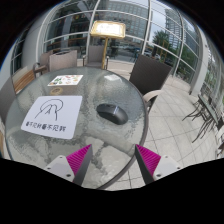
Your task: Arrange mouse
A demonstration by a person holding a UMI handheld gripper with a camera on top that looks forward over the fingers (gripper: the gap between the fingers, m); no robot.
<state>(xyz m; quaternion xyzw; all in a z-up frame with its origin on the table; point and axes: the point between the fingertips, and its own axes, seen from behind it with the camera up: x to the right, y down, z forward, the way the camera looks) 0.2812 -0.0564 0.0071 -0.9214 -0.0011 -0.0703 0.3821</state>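
Now the gripper (108, 163) hovers, jaws open and empty; the mouse (111, 114) lies dead ahead, mid-surface, right of the paper sheet (52, 115).

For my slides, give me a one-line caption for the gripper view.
Open gripper hovers over a round glass table, a dark mouse beyond its fingers, beside a white sheet.

The gripper (108, 160) hangs with its fingers spread above the near edge of the round glass counter (70, 125), nothing between them. Just ahead, the mouse (112, 113) sits alone on bare glass, open on all sides. A white sheet (55, 113) lies flat to its left. A dark chair (150, 75) crowds the counter's far right rim.
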